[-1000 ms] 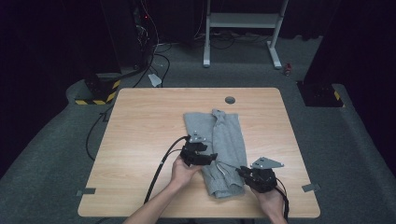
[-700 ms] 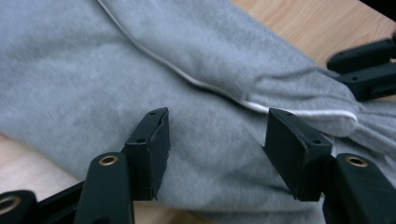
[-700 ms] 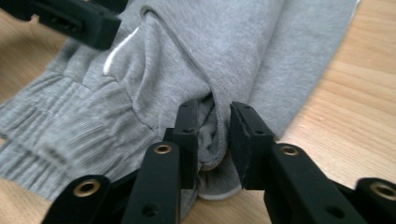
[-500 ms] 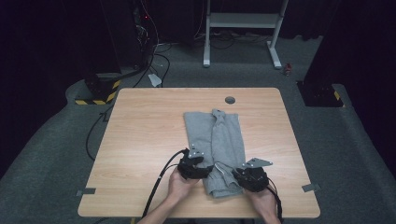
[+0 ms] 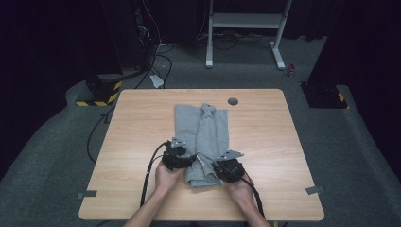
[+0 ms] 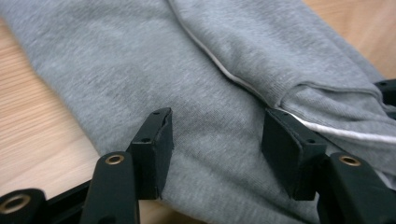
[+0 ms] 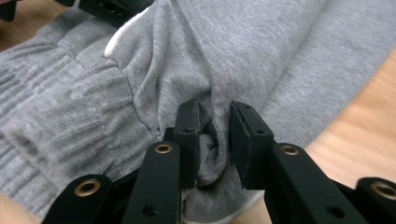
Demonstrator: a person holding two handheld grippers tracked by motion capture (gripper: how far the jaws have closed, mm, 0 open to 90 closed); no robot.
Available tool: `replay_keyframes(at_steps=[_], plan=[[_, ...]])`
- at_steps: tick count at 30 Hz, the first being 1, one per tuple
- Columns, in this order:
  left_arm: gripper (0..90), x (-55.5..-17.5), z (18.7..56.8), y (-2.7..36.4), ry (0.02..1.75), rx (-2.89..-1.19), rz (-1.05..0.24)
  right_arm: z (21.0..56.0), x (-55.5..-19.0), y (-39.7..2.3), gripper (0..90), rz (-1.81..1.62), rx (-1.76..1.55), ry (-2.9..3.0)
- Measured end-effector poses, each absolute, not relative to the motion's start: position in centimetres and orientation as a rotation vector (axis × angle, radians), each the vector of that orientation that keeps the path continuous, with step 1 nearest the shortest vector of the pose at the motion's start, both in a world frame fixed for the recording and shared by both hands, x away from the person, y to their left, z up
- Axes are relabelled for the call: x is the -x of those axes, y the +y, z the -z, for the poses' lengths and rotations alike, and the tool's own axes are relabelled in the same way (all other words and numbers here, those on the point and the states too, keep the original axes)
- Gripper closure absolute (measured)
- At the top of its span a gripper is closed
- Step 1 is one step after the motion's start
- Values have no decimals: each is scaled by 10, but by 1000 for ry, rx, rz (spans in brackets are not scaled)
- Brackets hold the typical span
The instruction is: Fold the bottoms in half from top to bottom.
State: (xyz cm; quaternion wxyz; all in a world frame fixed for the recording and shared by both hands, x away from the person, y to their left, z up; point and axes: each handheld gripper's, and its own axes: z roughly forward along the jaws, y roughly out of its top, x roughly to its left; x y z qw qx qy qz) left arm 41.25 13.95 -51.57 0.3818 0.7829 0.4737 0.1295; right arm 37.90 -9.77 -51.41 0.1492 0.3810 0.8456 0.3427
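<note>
Both hands have slid toward the near hem of the grey sweatshirt (image 5: 201, 137) lying folded mid-tabletop (image 5: 265, 142). Left claw (image 6: 215, 154) stands wide above flat cloth, gripping nothing. Right claw (image 7: 214, 140) pinches a bunched fold. Soft, limp, light: best grasped at thick hem corners.

Table (image 5: 142, 142) evenly lit from above, surrounding room dark, soft shadows, gripper views' near jaws slightly blurred
</note>
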Motion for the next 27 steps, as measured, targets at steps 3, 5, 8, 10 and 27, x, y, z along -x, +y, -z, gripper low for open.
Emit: replay_keyframes(at_steps=[3, 5, 8, 10, 27], plan=[[421, -408, 512, 151, 1222, -1987, -329, 513, -381, -85, 687, -975, -1083, 2432], [405, -400, 509, 156, 1212, -1976, -310, 508, -382, -84, 648, -976, -1072, 2437], [386, -388, 503, 159, 1191, -1965, -282, 488, -375, -88, 658, -1079, -1050, 2378], [378, -381, 500, 158, 1173, -1986, -280, 476, -372, -87, 665, -1109, -1026, 2378], [343, -347, 507, 146, 1145, -1990, -298, 487, -389, -29, 547, -989, -1004, 2541]])
